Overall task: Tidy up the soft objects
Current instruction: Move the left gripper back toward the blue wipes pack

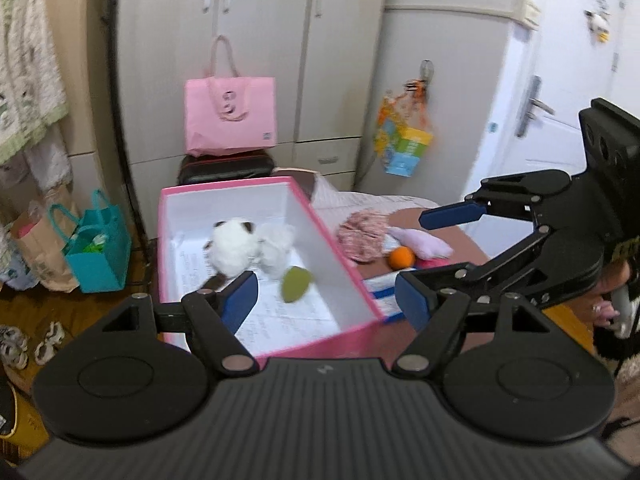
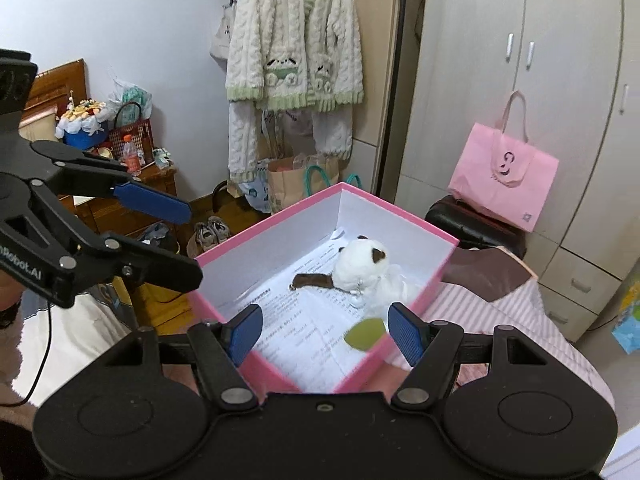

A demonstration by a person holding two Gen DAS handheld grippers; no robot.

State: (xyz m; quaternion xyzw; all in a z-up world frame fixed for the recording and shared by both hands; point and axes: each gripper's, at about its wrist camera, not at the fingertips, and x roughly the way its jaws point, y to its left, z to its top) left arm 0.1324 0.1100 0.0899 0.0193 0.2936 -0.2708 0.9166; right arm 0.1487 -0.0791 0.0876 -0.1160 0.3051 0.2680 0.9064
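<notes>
"nRobot.AI" is all I can read, printed on my left tool (image 2: 132, 236); the sheets lining the pink box (image 1: 224, 192) carry print too blurred to make out. Both tools gape wide, nothing between their blue pads, my right tool (image 2: 326, 332) above the box's near corner. The white plush (image 2: 362, 266) and a green piece (image 2: 366, 334) lie inside. The orange ball (image 1: 402, 258) sits on the tabletop (image 1: 472, 242) just beyond the box's right wall.

Both the left gripper (image 1: 324, 300) and the right gripper (image 2: 322, 330) are matte black, with ribbed housings, silver pivot screws and textured blue pads (image 2: 405, 334); white lettering marks one linkage.
</notes>
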